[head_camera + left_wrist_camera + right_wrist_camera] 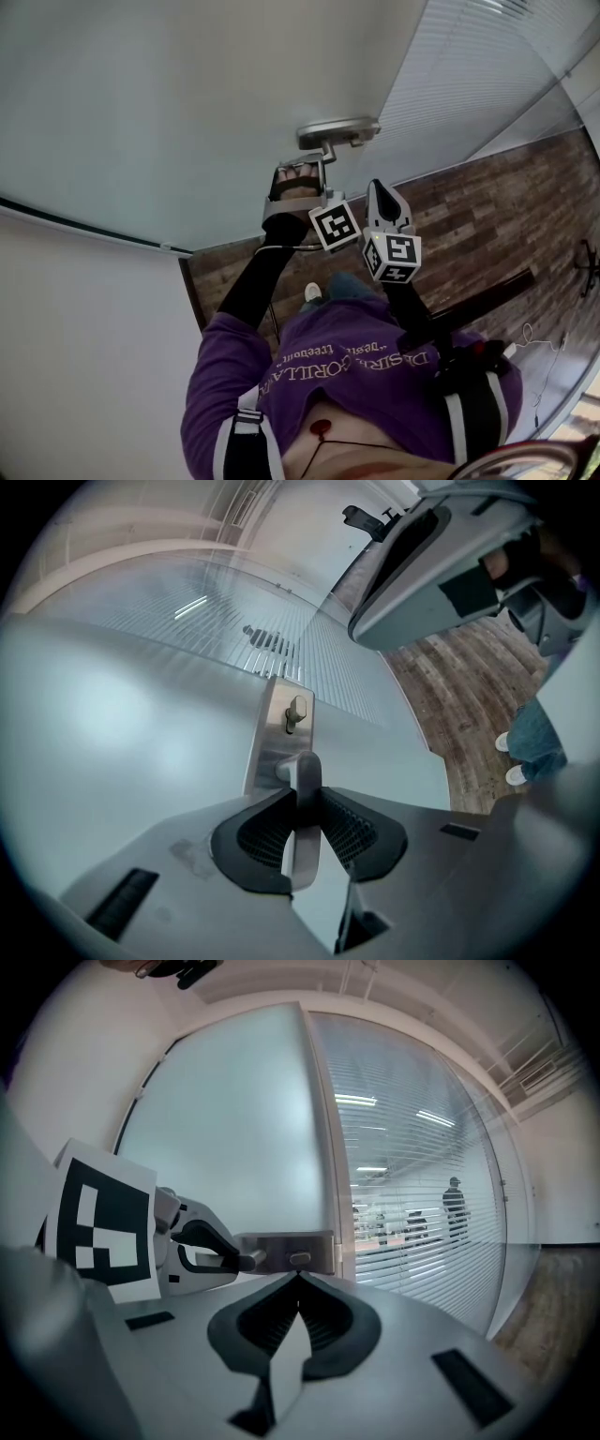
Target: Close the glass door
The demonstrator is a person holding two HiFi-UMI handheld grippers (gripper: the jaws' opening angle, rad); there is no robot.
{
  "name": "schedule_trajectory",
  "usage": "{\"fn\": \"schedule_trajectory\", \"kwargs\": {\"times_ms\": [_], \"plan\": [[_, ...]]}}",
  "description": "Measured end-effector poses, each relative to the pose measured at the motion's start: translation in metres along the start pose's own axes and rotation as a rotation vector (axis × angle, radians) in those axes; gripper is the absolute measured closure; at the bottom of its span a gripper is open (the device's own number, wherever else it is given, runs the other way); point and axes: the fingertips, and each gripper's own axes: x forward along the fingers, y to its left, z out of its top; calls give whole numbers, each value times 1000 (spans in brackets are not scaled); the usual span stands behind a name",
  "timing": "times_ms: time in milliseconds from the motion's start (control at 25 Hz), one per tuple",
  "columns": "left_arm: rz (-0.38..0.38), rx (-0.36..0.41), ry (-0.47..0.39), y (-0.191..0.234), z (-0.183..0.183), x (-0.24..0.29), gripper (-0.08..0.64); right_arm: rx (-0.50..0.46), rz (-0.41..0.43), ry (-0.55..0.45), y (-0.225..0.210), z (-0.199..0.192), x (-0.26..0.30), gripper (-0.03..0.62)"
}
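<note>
Left gripper view: the left hand-held gripper (302,803) clamps the silver lever handle (305,766) of the frosted glass door (122,733), mid-frame. The right hand-held gripper (298,1283) is pinched shut, empty. The door seems nearly home; latching likely remains.

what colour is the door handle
Silver metal; the door handle shows best in the left gripper view.

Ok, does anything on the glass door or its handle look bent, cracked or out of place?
Nothing stands out. The lever handle sits gripped in the left hand-held gripper, its metal plate lies flat on the glass door, which shows no cracks.
</note>
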Motion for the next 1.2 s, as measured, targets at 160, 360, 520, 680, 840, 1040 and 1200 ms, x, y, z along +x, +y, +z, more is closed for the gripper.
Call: {"fn": "schedule_trajectory", "kwargs": {"times_ms": [160,360,520,680,840,1040,1200], "plan": [[-4,1,25,2,-2,1,468,12,17,-7,-4,1,2,603],[-16,-12,67,12,-1,17,468,20,51,4,-19,9,23,603],[-23,-14,102,27,2,28,468,19,87,8,-29,28,45,603],[-21,-17,126,22,-8,32,468,4,118,10,-27,22,53,603],[-19,-35,131,17,-11,38,468,-4,141,9,-28,16,61,603],[-20,-36,149,17,-13,41,468,-7,159,13,-31,15,68,603],[-12,-48,154,20,-13,44,468,-8,175,7,-29,17,76,603]]}}
